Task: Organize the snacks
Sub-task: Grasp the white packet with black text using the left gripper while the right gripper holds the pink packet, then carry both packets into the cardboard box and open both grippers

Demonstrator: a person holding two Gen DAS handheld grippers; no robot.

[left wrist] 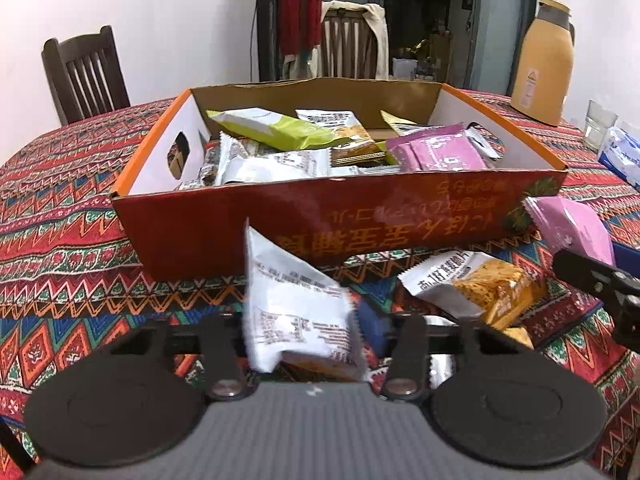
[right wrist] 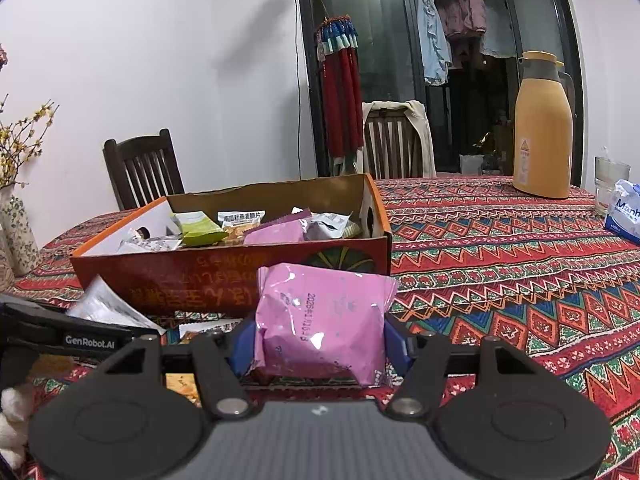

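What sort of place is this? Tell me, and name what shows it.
Most likely a home dining room. A table under a patterned tablecloth has wooden chairs around it, a yellow thermos jug stands on it, and laundry hangs behind a glass door.

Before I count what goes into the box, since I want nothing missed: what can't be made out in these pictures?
- Left wrist view: the white packet in the left gripper is motion-blurred; its print is unreadable.
- Left wrist view: the lower packets in the box are covered by the upper ones.
- Right wrist view: the pink packet in the right gripper hides the tablecloth behind it.
- Right wrist view: the tissue pack is cut by the right edge.
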